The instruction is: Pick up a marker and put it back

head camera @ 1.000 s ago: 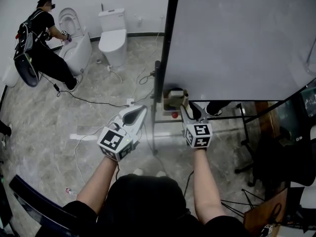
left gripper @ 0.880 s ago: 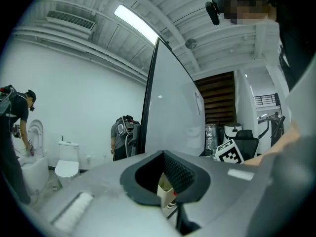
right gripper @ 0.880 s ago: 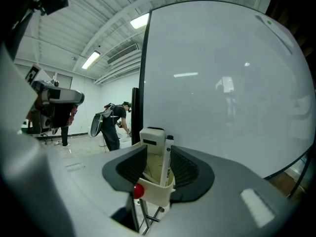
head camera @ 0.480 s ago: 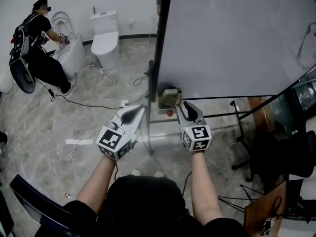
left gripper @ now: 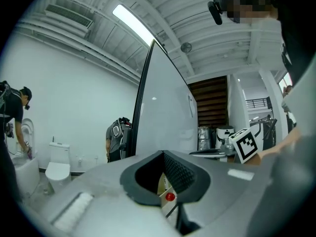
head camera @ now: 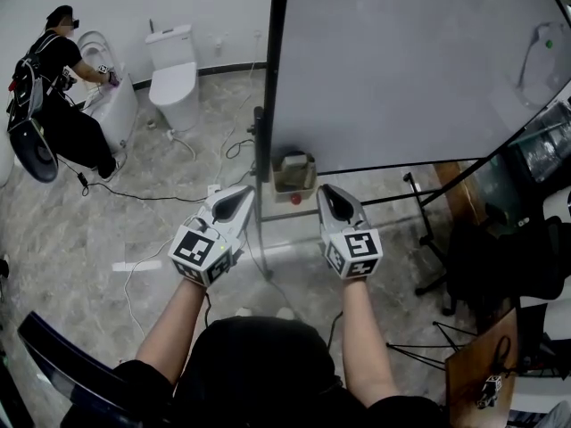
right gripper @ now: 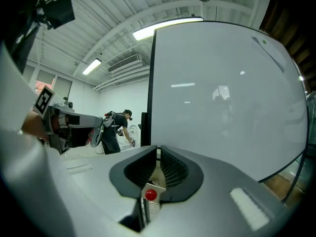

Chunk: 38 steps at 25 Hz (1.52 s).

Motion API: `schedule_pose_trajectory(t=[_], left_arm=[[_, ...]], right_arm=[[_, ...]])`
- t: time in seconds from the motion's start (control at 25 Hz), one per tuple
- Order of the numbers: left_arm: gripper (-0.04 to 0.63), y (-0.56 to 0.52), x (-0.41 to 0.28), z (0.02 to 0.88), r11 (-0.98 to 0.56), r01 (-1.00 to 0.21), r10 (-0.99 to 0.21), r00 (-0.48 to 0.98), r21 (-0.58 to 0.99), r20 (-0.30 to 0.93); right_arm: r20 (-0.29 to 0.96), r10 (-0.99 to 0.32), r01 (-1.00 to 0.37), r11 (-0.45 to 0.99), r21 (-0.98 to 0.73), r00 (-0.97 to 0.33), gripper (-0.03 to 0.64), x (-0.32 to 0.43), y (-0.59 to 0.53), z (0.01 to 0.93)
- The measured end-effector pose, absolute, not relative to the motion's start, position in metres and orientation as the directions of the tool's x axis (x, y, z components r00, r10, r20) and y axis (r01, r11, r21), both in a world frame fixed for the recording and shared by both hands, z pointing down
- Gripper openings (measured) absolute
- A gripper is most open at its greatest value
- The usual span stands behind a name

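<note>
A small beige box (head camera: 293, 173) sits at the lower left corner of the whiteboard (head camera: 410, 61), with a round red knob (head camera: 295, 198) just under it. I cannot pick out a single marker in it. My right gripper (head camera: 327, 192) hangs a little to the right of the box, apart from it. Its jaws have just been closing and now meet, with nothing between them. In the right gripper view the box (right gripper: 157, 178) and red knob (right gripper: 150, 195) show through the gap behind the tips. My left gripper (head camera: 241, 193) hovers left of the box, shut and empty.
The whiteboard stands on a black frame (head camera: 260, 150) over a marble floor strewn with cables (head camera: 169, 194). A person (head camera: 49, 96) bends over a toilet at the far left, next to a second toilet (head camera: 174, 78). A dark chair (head camera: 508, 257) stands at the right.
My right gripper has drawn back from the box, and its jaws went from wide open to shut. The left gripper has stayed about where it was.
</note>
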<state>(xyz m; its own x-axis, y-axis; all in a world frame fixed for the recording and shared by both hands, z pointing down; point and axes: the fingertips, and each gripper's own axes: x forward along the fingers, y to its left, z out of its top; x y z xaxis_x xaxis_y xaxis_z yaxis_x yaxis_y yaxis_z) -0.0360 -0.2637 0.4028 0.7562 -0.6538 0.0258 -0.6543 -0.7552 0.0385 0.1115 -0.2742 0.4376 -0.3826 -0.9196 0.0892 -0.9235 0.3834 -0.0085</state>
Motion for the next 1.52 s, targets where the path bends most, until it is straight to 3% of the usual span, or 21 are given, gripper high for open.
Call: schedule_pose_trajectory(t=[0.52, 1.52], left_arm=[[0.006, -0.251, -0.026, 0.389, -0.786, -0.615, -0.617, 0.787, 0.06, -0.014], [0.006, -0.24, -0.025, 0.389, -0.818, -0.573, -0.573, 0.819, 0.049, 0.005]], right_arm=[[0.018, -0.934, -0.934, 0.356, 0.002, -0.356, 0.012, 0.11, -0.234, 0.4], [0.021, -0.942, -0.942, 0.334, 0.005, -0.334, 0.009, 0.107, -0.206, 0.39]])
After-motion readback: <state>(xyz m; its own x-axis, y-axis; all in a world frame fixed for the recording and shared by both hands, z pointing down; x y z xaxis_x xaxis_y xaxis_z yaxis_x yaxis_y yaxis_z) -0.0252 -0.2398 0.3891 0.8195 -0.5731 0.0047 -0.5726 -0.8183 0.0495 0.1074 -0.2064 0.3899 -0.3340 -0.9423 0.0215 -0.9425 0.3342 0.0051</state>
